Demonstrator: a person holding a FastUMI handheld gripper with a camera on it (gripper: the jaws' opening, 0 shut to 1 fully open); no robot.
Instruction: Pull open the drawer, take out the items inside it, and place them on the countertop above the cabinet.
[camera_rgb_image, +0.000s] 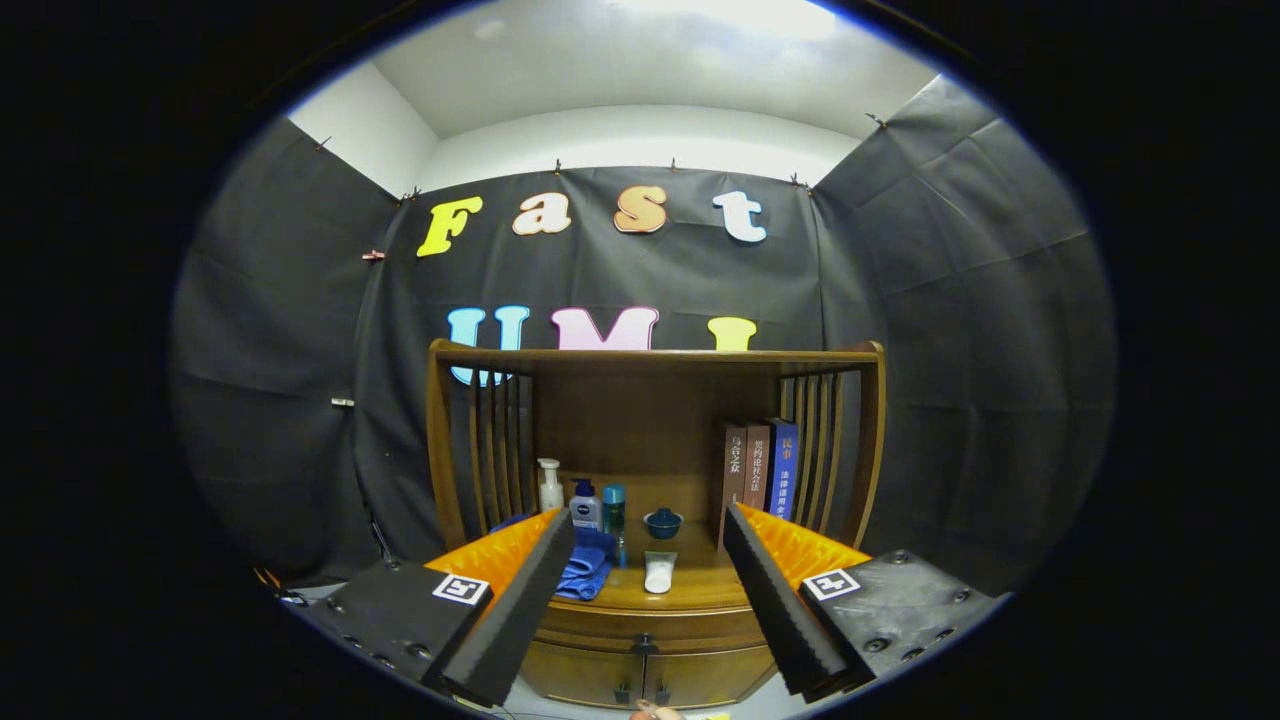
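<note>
Gripper view: fingers spread wide with nothing between them, gripper (645, 610) held back and square to the wooden cabinet (655, 440), presumably so the whole front stays in sight. Drawer (650, 628) under the countertop (700, 585) sits flush, closed, its contents hidden. A white tube (659, 571), blue cloth (588, 565), bottles and small bowl (663, 521) rest on the countertop; this fits either a drawer awaiting opening or one emptied and shut again.

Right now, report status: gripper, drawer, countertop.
Gripper open, holding nothing, short of the cabinet. Drawer shut, its knob between the fingers, beyond them. Countertop carries blue cloth, white tube, bottles, small bowl.
</note>
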